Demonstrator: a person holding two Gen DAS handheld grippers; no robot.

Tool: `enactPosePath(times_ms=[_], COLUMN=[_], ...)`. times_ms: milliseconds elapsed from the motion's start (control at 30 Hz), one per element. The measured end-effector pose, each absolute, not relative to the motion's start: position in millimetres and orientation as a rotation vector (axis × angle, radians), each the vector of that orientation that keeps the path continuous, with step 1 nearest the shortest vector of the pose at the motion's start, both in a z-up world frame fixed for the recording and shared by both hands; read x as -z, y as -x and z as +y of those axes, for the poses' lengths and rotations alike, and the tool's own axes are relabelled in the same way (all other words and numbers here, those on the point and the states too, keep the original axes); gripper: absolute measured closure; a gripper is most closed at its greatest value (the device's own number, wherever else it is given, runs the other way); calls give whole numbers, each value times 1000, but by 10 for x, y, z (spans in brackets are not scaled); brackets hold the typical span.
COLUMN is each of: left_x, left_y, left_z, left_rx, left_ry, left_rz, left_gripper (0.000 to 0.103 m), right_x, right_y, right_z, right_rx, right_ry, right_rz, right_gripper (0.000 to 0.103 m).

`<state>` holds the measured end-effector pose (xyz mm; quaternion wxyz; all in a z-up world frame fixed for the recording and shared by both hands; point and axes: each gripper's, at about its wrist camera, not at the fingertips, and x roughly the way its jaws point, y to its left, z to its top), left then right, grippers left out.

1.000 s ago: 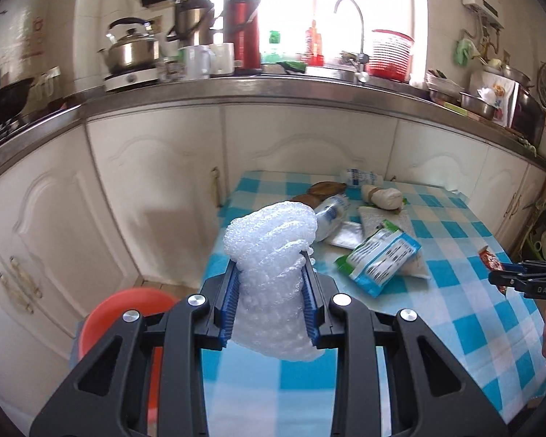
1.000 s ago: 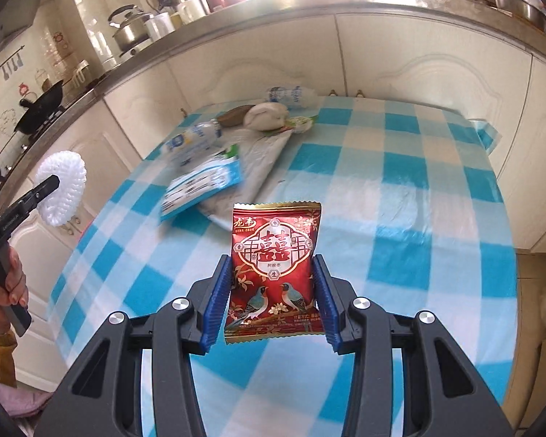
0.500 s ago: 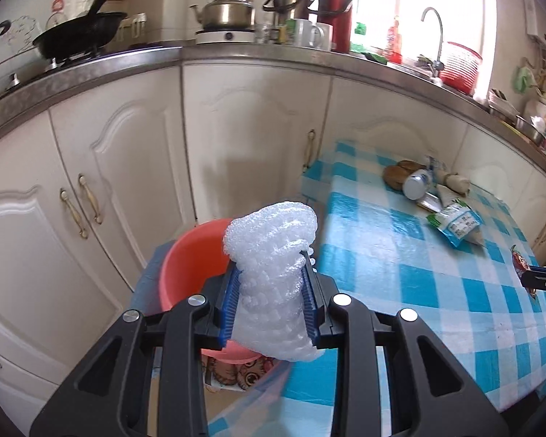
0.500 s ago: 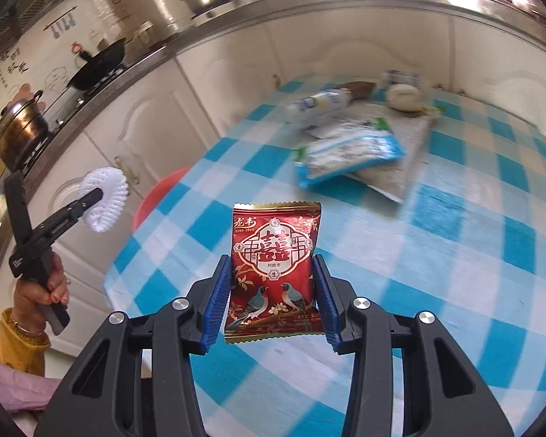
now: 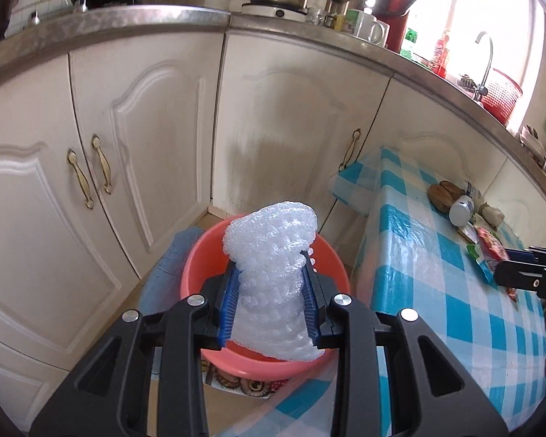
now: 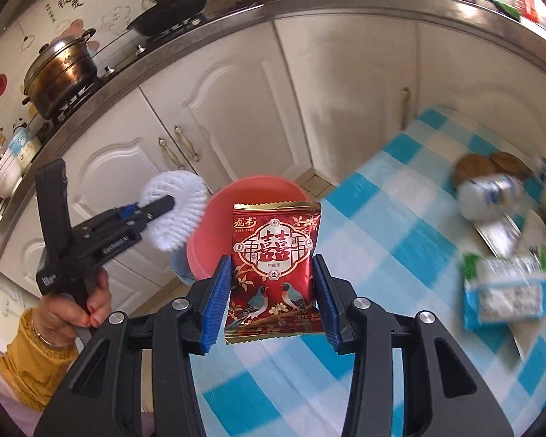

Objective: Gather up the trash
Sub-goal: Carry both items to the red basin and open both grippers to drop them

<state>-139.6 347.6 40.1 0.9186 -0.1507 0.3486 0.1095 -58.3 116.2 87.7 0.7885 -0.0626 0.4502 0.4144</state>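
Left wrist view puts the round salmon-red plastic basin [image 5: 196,266] on the floor directly under the left gripper [image 5: 271,300], fingers clamping crumpled white bubble wrap [image 5: 273,258]; the right gripper [image 6: 273,291], farther off above the table, pinches a red foil snack packet [image 6: 275,266].

glossy foil packet [image 6: 276,266], foam wad [image 5: 273,276], plastic basin [image 5: 258,360]

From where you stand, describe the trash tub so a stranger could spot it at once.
Find the table with the blue-checked cloth, standing against the white cabinets. On the floor by the table's corner sits the tub, below the left gripper and its foam wad. It is the only round, salmon-red basin down there, beside a blue block.
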Motion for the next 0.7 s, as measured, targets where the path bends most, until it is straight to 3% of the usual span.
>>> enactPosePath(times_ms=[233,367,500,700], left_x=[-31,174,295,244], left_y=[1067,946,916,984], left_z=[3536,3591,3639,3724], left_rx=[-248,-272,-299,-325], left_ry=[348,360,353,346], left_rz=[793,844,878,857], left_gripper=[67,60,48,25], right_x=[-658,-456,-381,-514], right_y=[370,285,214,196], right_z=[1867,2130,2162,1787], right_rx=[-926,-917,-906,-876], right_ry=[237,298,263,110], right_rz=[1018,1034,1025,981], right_gripper=[57,56,31,21])
